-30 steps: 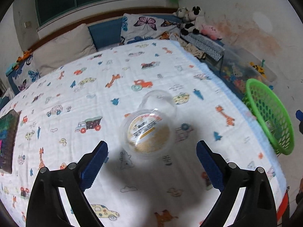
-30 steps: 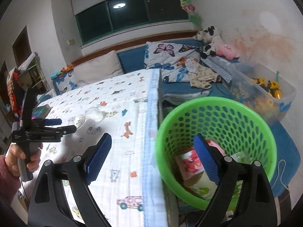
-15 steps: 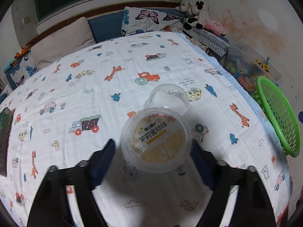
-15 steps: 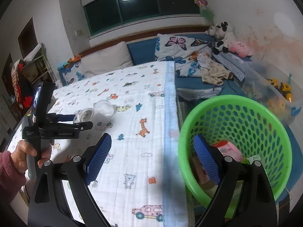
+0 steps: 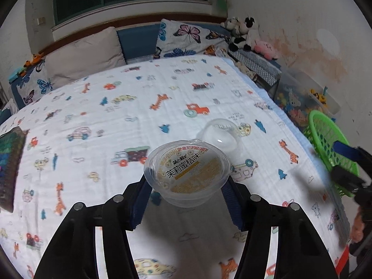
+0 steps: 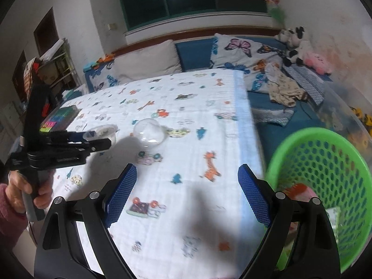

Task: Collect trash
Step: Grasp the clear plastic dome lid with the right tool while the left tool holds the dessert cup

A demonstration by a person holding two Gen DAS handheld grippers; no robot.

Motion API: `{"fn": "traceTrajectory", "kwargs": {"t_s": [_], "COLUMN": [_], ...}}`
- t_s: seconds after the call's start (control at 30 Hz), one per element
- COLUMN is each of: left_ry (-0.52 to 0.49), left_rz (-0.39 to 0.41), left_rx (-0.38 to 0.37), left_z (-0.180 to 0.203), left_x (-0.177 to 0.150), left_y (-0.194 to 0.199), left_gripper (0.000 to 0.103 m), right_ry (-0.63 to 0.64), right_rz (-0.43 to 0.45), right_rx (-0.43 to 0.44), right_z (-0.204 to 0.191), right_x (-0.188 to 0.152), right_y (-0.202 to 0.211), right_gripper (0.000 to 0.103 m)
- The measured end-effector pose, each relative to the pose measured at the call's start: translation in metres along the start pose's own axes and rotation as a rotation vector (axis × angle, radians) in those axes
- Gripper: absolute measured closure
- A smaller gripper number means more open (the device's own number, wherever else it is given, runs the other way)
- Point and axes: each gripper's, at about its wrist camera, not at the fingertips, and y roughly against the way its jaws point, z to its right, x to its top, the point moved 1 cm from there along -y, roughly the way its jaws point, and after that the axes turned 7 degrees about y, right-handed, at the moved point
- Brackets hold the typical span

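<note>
My left gripper (image 5: 186, 200) is shut on a clear plastic cup with an orange printed lid (image 5: 188, 174) and holds it just above the bed sheet. The cup also shows in the right wrist view (image 6: 103, 133), between the left gripper's fingers. A clear dome lid (image 5: 219, 133) lies on the sheet just behind the cup; it also shows in the right wrist view (image 6: 150, 133). My right gripper (image 6: 187, 193) is open and empty above the sheet near the bed's right edge. The green mesh basket (image 6: 325, 179) stands to its right with trash inside.
The bed carries a white cartoon-print sheet (image 5: 139, 107). Pillows (image 5: 86, 55) and plush toys (image 5: 246, 34) line the far end. A clear toy bin (image 5: 307, 97) stands by the wall behind the basket (image 5: 330, 144). A dark box (image 5: 9, 160) lies at the sheet's left edge.
My left gripper closed on the cup and lifted it slightly. My right gripper swung left from over the basket to above the sheet.
</note>
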Motion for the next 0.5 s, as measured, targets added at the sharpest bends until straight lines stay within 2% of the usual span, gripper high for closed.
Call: {"fn": "traceTrajectory", "kwargs": {"t_s": [0.5], "left_ry": [0.053], "left_rz": [0.061], "left_rx": [0.003], "left_z": [-0.043], "left_x": [0.0], "left_y": [0.048], "left_gripper": [0.047], "right_ry": [0.092], "right_rz": [-0.032], "right_rx": [0.084], "right_z": [-0.049], "right_x": [0.041], "right_y": [-0.07], "right_gripper": [0.018]}}
